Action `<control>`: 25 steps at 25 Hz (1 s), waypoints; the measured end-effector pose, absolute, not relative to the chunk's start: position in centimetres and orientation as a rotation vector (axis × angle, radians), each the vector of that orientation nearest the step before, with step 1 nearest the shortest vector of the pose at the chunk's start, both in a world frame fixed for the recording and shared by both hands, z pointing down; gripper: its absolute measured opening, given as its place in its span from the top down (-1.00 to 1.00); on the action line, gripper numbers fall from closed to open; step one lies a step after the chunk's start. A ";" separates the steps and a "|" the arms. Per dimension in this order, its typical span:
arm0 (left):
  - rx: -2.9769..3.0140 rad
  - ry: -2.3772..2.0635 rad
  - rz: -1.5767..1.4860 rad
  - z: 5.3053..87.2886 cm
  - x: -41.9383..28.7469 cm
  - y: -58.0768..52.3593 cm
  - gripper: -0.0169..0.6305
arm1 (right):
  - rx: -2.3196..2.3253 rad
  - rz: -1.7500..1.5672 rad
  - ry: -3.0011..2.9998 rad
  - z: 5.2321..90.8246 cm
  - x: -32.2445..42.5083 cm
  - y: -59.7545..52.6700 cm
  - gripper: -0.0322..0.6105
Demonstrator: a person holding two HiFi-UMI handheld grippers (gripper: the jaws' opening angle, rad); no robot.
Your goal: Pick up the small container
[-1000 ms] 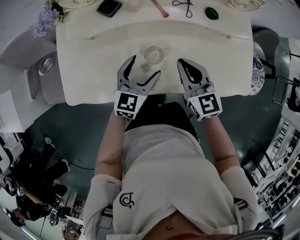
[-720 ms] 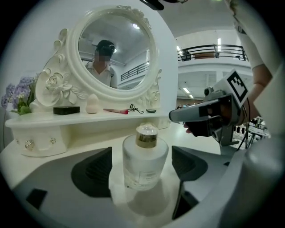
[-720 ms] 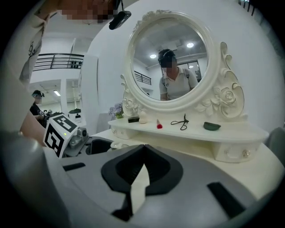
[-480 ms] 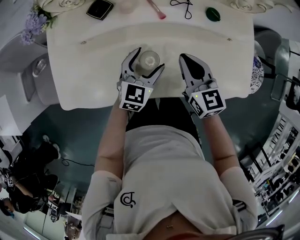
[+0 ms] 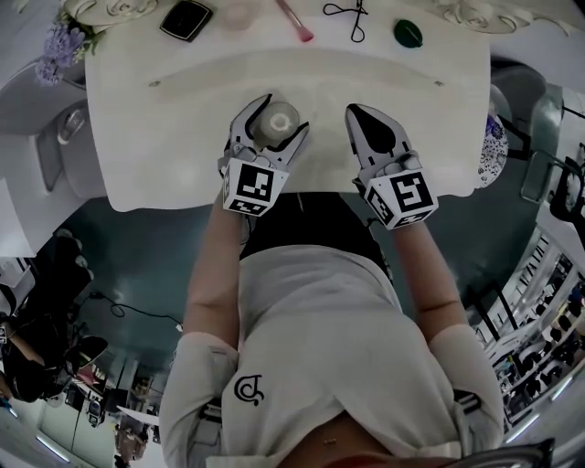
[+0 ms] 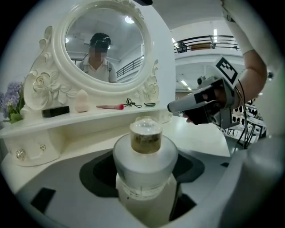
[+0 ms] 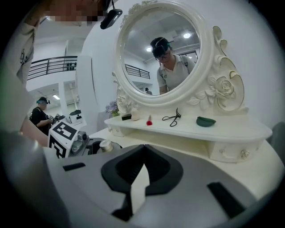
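Upright in front of the shelf's middle, over the white tabletop: the small container, a pale round jar with a wide lid and a smaller clear-topped part above it. Base hidden by the jaws in the left gripper view, so impossible to tell whether standing or lifted.

Flanked on both sides by the 2 fingers of the left gripper, spread wide and closing at this moment with the jar between them. No visible pressing of the pads on the jar's sides, with a strip of dark recess showing at each flank.

In front of the shelf, right of its middle and apart from the jar: the right gripper, fingers pressed together at the tips with nothing between them.

Beside the shelf's left end, purple flowers. Laid along the shelf from that end:
- black case
- beige sponge
- pink brush
- black looped tool
- green dish

Above the shelf, an oval mirror in a carved white frame, with a person reflected in it.
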State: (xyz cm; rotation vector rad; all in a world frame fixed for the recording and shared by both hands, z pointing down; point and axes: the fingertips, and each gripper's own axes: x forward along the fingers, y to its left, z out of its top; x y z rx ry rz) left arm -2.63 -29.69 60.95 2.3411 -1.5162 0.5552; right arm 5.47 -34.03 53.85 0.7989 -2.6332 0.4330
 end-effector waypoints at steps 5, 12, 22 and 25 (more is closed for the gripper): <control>2.304 -1.547 0.570 61.0 -2.8 -29.7 -0.13 | 0.783 0.424 -2.639 53.2 5.9 -34.0 0.88; 2.297 -1.604 0.503 57.0 -2.5 -29.8 -0.13 | 0.743 0.385 -2.661 51.6 6.4 -33.7 0.88; 2.334 -1.733 0.422 47.6 -2.8 -30.8 -0.13 | 0.801 0.301 -2.753 46.2 7.0 -34.3 0.88; 2.370 -1.773 0.407 44.8 -2.8 -31.2 -0.13 | 0.832 0.256 -2.787 44.4 7.1 -35.0 0.88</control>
